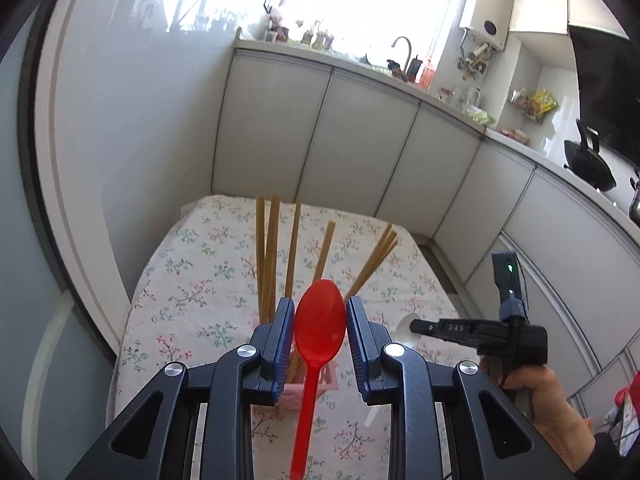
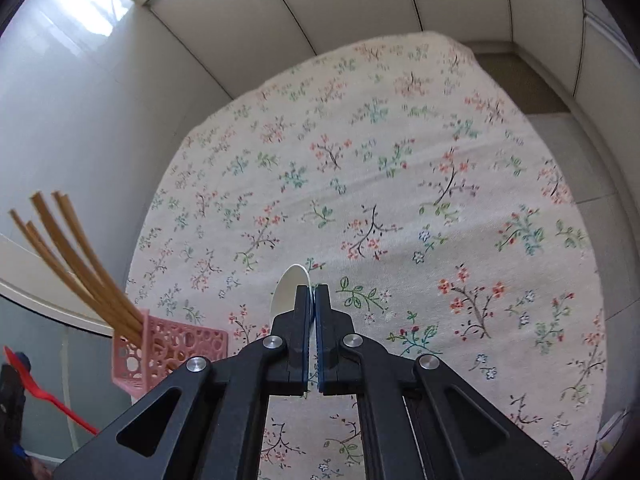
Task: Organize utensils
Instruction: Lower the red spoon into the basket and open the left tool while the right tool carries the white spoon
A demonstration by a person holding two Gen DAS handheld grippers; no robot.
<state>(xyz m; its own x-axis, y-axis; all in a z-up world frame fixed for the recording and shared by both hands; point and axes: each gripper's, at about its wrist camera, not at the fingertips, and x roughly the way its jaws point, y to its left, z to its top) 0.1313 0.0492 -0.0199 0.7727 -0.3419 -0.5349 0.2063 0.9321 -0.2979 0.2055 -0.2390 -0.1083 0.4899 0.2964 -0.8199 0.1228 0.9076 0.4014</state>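
Left wrist view: my left gripper (image 1: pixel 320 332) is clamped on the red spoon (image 1: pixel 319 330), bowl pinched between the pads, handle hanging toward me over the pink holder (image 1: pixel 326 382) where the chopsticks (image 1: pixel 272 252) stand. To seat it well, I judge I should tip the handle down into a gap. The holder is mostly hidden behind my fingers.

Right wrist view: my right gripper (image 2: pixel 313 294) is clenched on the white spoon (image 2: pixel 290 290) above the floral cloth (image 2: pixel 400 160), edge-on between the pads. Its handle is hidden under the jaws. The holder sits low left, partly cut off.
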